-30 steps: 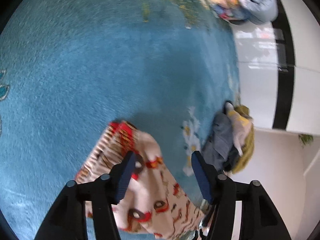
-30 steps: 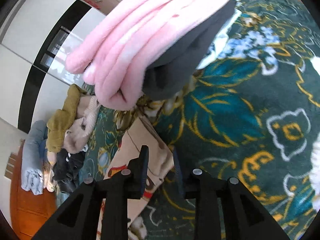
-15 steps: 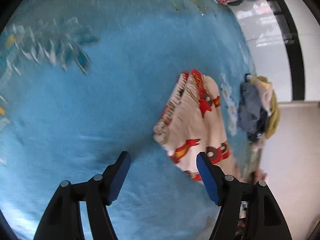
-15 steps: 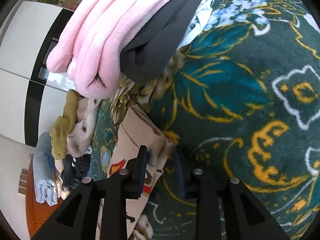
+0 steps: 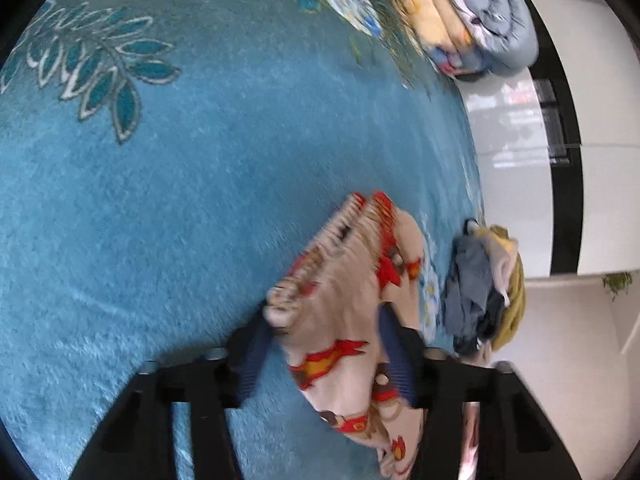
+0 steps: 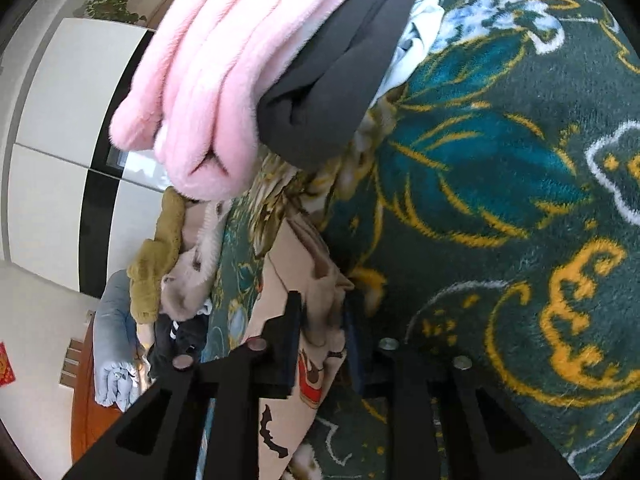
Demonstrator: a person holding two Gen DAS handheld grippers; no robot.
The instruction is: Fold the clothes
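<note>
A beige printed garment (image 5: 352, 312) with red cartoon figures lies on the blue carpet (image 5: 180, 200). My left gripper (image 5: 324, 348) straddles its near end with the cloth between the blue pads, which stand wide apart. My right gripper (image 6: 322, 332) is shut on the other end of the same beige garment (image 6: 312, 280), which hangs down between the fingers above the dark green patterned carpet (image 6: 500, 220).
A stack of folded pink and dark grey clothes (image 6: 256, 72) sits close ahead of the right gripper. A heap of unfolded clothes (image 5: 484, 292) lies by the carpet edge, seen also in the right wrist view (image 6: 168, 264). Folded blue bedding (image 5: 480, 20) lies far off. White cabinets (image 5: 516, 168) border the carpet.
My left gripper has moved back onto the garment's end, so the cloth now sits between its pads. My right gripper keeps its hold and has shifted slightly toward the folded stack.
</note>
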